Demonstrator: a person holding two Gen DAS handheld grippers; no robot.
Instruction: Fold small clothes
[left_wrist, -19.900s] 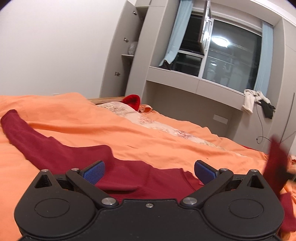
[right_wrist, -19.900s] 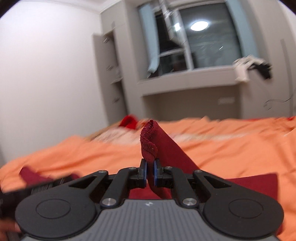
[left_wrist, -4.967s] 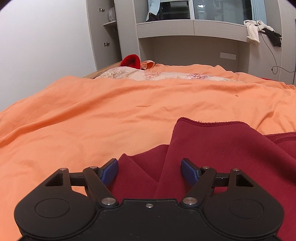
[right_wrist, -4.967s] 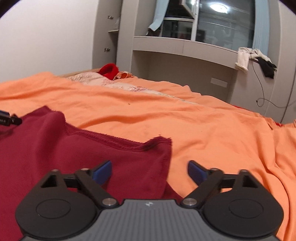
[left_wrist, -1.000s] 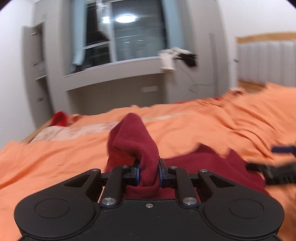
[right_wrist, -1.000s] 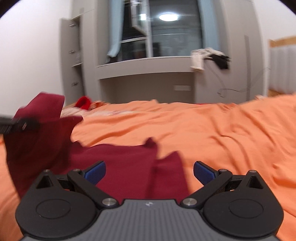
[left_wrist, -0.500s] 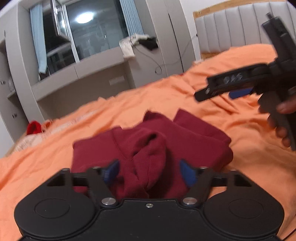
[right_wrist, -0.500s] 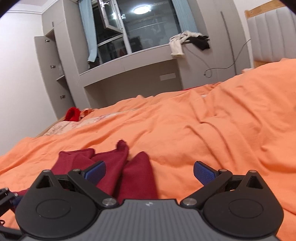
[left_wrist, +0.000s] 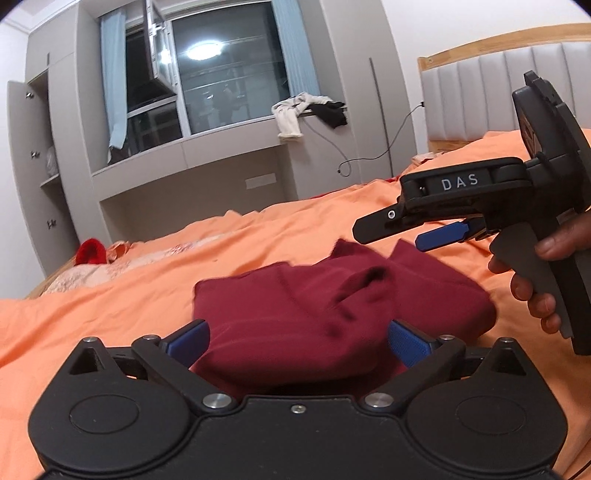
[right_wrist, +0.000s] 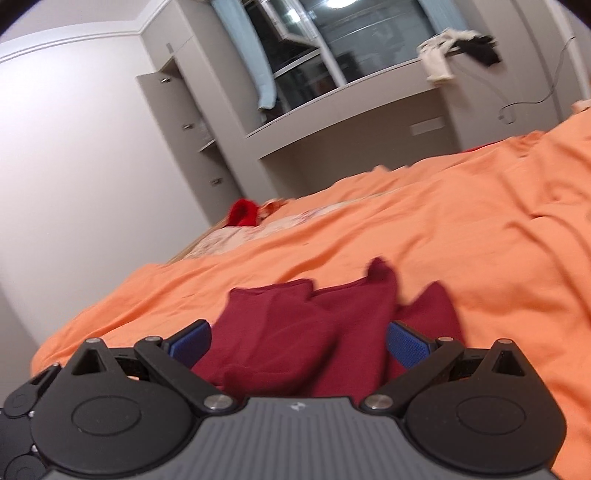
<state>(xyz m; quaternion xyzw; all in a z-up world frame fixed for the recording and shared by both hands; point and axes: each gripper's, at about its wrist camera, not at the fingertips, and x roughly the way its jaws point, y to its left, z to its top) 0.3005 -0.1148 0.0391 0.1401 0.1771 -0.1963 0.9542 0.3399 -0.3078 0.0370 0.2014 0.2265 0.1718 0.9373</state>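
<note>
Loosely between parted left tongs (left_wrist: 297, 341): garment (left_wrist: 332, 306).

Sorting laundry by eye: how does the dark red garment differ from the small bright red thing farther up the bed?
The dark red garment is maroon, large, folded and near; the bright red thing is scarlet, small, bunched and far off by the wall. Both lie on the bed.

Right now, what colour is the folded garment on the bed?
Dark red garment, plain; clearest in the left wrist view.
</note>
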